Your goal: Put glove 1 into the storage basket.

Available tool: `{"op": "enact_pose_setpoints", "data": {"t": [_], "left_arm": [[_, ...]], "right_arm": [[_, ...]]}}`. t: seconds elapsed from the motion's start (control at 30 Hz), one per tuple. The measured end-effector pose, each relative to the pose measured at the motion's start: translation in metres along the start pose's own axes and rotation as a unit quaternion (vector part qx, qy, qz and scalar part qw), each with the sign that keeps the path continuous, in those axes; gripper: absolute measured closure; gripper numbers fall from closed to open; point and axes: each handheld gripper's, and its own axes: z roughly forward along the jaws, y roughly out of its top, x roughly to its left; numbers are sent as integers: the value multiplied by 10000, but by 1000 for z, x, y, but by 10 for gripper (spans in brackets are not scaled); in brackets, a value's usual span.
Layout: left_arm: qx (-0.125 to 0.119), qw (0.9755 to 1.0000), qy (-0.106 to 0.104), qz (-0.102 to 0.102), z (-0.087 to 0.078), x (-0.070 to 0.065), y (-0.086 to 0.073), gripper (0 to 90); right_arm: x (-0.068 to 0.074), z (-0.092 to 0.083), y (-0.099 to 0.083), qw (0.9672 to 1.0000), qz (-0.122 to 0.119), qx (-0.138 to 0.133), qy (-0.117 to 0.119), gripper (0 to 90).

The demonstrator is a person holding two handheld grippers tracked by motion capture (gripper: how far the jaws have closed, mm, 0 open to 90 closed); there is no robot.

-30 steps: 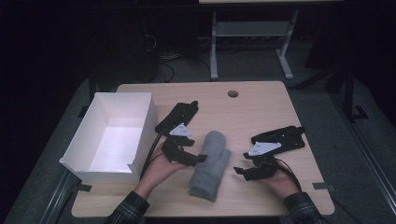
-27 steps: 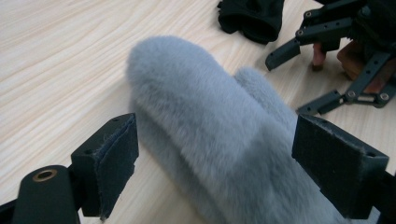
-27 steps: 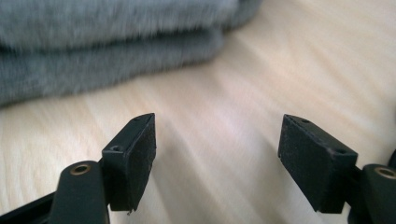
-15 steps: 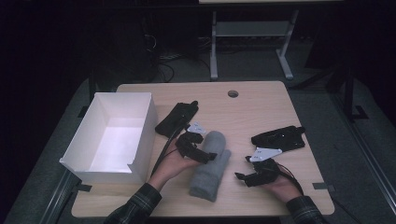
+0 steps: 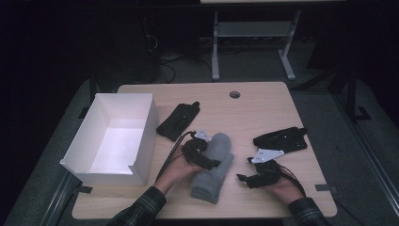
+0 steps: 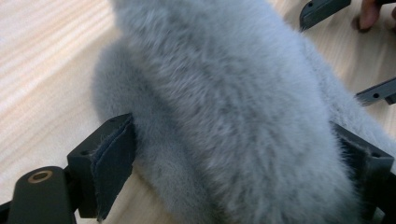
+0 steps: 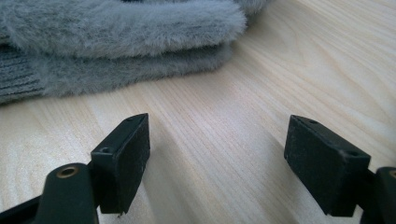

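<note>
Progress is sitting early: left gripper [image 5: 205, 159] jaws, just widened, are straddling the grey fuzzy sock pair [image 6: 224, 107] without clamping, right gripper [image 7: 217, 154] is waiting with jaws apart and empty, socks beyond its tips, white box [image 5: 141, 141] still unfilled.
</note>
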Motion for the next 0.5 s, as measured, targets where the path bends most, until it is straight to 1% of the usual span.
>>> {"op": "enact_pose_setpoints", "data": {"t": [0.03, 0.07, 0.1, 0.13, 0.2, 0.23, 0.3, 0.33, 0.4, 0.43, 0.47, 0.5], "left_arm": [[-68, 9999, -18, -104, 2, -1, -1, 126], [-40, 10000, -25, -58, 2, 0, -1, 125], [-4, 10000, -42, -58, 2, 2, -2, 125], [-21, 9999, -76, -118, 3, 2, -2, 125], [-12, 9999, -74, -148, 4, 3, -3, 125], [-47, 9999, -28, -151, 4, 1, -3, 125], [39, 9999, 125, 49, 2, -1, -2, 125], [51, 9998, 173, 74, 1, -2, -1, 126], [58, 9999, 129, 41, 2, -1, -1, 126], [64, 10000, 55, -49, 2, 1, -2, 126], [38, 9999, 6, -153, 4, 2, -3, 126], [42, 9999, 8, -137, 4, 2, -3, 128]], "right_arm": [[0, 0, 0, 10000, -1, -1, -1, 224], [0, 0, 0, 10000, 0, 0, -1, 224], [0, 0, 0, 10000, -20, -7, -3, 224], [0, 0, 0, 10000, 0, -1, -2, 224], [0, 0, 0, 10000, -1, -2, -5, 224], [0, 0, 0, 10000, -21, -7, -5, 224], [0, 0, 0, 10000, -19, -7, -5, 224], [0, 0, 0, 10000, -15, -4, -6, 224], [0, 0, 0, 10000, -23, -8, -7, 224], [0, 0, 0, 10000, 2, -1, -6, 224], [0, 0, 0, 10000, -24, -8, -6, 224], [0, 0, 0, 10000, -20, -7, -6, 224]]}}
